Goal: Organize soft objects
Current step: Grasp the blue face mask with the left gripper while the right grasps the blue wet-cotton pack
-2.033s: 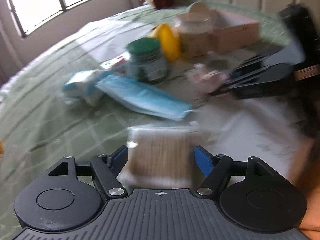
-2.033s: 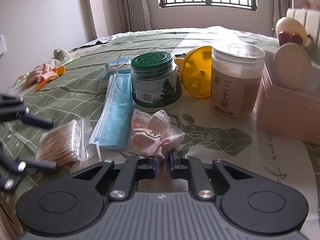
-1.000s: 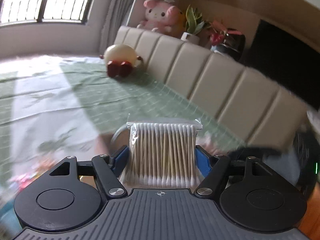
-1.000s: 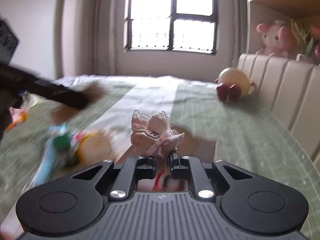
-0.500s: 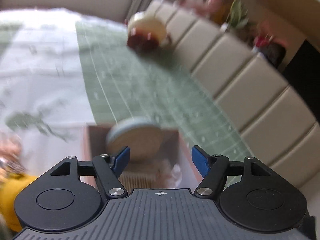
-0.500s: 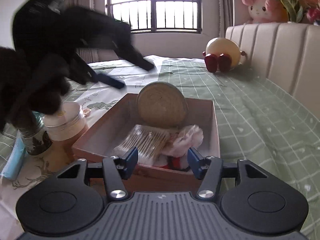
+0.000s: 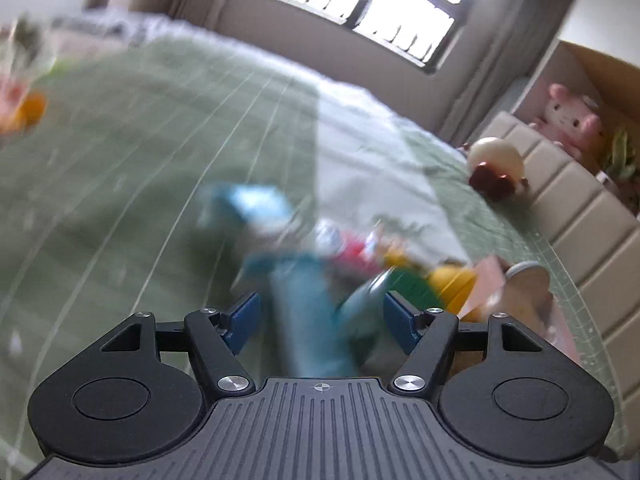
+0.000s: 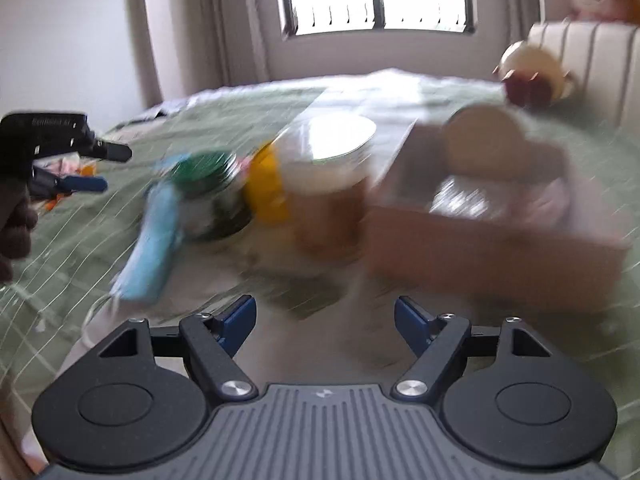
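Both grippers (image 7: 320,316) (image 8: 325,316) were wide open, holding nothing — soft things lay in the box (image 8: 480,256), the blue mask (image 8: 150,248) ahead remained.

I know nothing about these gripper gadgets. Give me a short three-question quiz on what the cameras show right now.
1. True or false: the right gripper is clamped on a pink sock.
2. What colour is the lid of the jar beside the blue face mask?
3. The round woven disc is: A) inside the pink box, B) on the headboard, C) in the left gripper.

Key: 1 false, its jaws are open and empty. 2 green. 3 A.
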Motion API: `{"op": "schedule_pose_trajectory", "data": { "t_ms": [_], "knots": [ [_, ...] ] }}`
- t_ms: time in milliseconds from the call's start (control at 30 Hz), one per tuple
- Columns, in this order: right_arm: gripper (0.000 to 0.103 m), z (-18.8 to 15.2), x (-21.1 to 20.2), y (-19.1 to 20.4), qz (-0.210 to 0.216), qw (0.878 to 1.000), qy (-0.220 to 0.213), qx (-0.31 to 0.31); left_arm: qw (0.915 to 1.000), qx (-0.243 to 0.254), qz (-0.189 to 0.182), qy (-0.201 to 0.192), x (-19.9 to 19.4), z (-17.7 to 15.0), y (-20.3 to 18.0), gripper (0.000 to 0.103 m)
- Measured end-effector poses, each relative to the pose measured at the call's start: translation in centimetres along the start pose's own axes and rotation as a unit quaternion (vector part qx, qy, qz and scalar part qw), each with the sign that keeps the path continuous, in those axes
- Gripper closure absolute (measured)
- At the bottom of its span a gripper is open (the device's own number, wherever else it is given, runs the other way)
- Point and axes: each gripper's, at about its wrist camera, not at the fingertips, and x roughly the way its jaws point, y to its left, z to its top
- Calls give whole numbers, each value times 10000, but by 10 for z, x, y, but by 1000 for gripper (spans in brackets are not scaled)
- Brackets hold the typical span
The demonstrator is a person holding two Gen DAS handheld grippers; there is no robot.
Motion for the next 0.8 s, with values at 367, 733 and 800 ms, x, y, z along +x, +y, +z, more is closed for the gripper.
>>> {"op": "schedule_pose_trajectory", "data": {
  "t_ms": [367,733,800],
  "knots": [
    [11,-16,14,22,-92,9988,278,-389,9970,323,-461,541,46,-34,-4,30],
    [0,-16,17,24,55,9977,451,-500,9827,1767,296,481,64,-57,-45,41],
    [0,-15,17,27,41,9968,498,-617,9841,1705,227,449,56,-60,-39,92]
  ]
}}
